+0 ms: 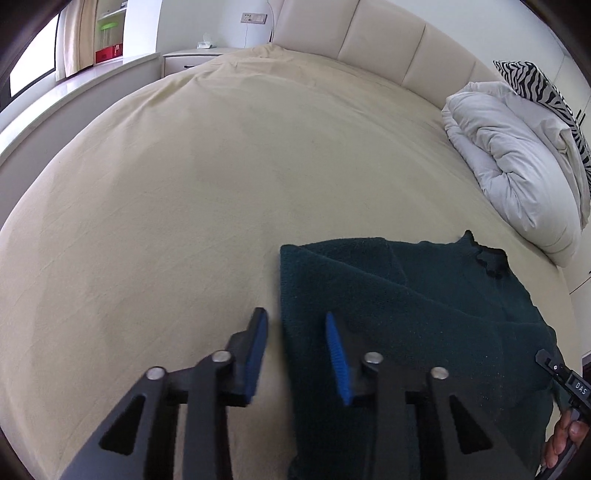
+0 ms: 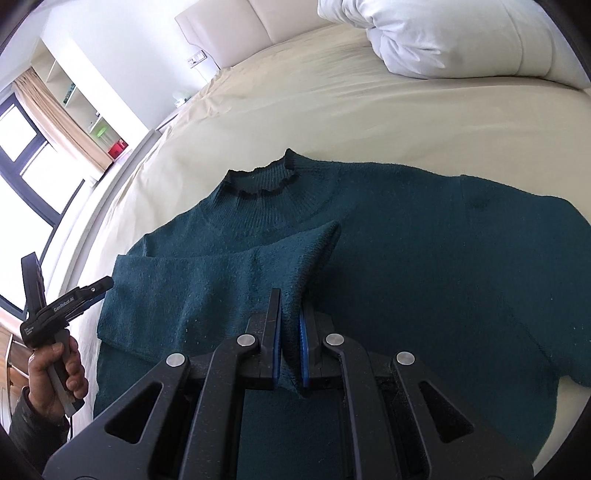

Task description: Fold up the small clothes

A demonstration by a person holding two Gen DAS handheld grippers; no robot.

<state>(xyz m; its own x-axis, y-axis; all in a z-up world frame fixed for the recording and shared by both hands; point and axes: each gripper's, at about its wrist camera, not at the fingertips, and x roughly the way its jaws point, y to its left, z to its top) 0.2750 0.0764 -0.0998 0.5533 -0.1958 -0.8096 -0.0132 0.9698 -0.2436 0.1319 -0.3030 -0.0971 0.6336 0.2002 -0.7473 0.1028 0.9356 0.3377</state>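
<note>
**Visitor:** What are the two grippers doing right now?

**Onlooker:** The right gripper (image 2: 290, 332) has its blue-padded fingers (image 2: 275, 343) pressed together on a raised fold of a dark green sweater (image 2: 424, 266). The pinched cloth is the end of one sleeve (image 2: 207, 288), which lies folded across the chest just below the ribbed collar (image 2: 258, 181). The left gripper (image 1: 297, 354) has its fingers (image 1: 338, 358) a little apart with nothing pinched between them. It hovers over the sweater's near left edge: one finger is above the bare sheet, the other above green cloth. I cannot tell whether either finger touches the fabric.

**Visitor:** And where is the sweater itself?

**Onlooker:** It lies flat on a cream bed sheet (image 1: 221, 177), front up, collar pointing toward the padded headboard (image 1: 369, 33). The other sleeve spreads out to the right side.

**Visitor:** How much room is there around it?

**Onlooker:** To the left of the sweater the sheet runs wide and bare as far as the bed's edge by the window (image 2: 26, 147). Beyond the collar there is more open sheet. A bundled white duvet (image 1: 517, 162) sits near the headboard, apart from the sweater, with a zebra-striped pillow (image 1: 543, 88) behind it. A person's hand (image 2: 55, 373) grips the left tool's handle, just off the sweater's left edge.
</note>
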